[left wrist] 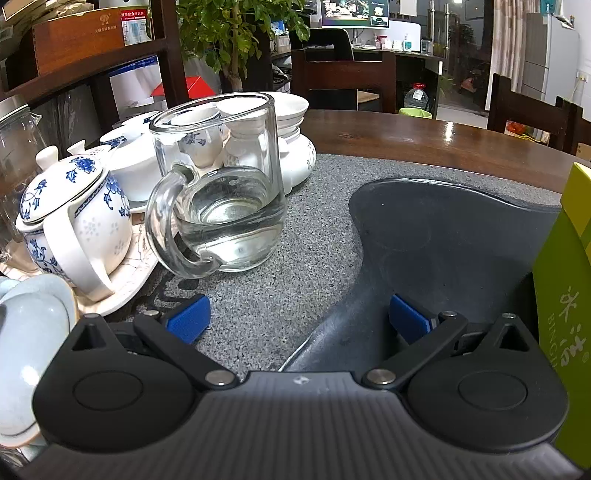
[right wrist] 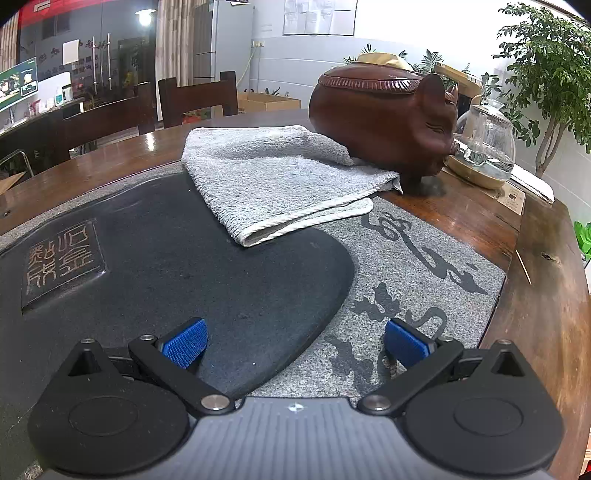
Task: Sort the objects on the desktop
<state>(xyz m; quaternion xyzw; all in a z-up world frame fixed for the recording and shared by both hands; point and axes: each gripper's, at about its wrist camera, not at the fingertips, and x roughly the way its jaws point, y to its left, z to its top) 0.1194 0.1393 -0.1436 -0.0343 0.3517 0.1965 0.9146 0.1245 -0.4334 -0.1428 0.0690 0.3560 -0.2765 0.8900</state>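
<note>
— Left wrist view: left gripper [left wrist: 299, 325] spread wide, empty; glass pitcher [left wrist: 221, 184] ahead on the stone surface [left wrist: 266, 295]. How to grasp it?
— Probably by the handle; it holds water.
— Right gripper [right wrist: 295, 341]?
— Wide too, towel [right wrist: 280, 177] ahead.

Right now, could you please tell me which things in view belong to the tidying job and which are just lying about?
Likely for the job:
glass pitcher
teapot
towel
green box

Probably just there:
stone tea tray
pig-shaped jar
glass kettle
potted plant
chairs
</note>
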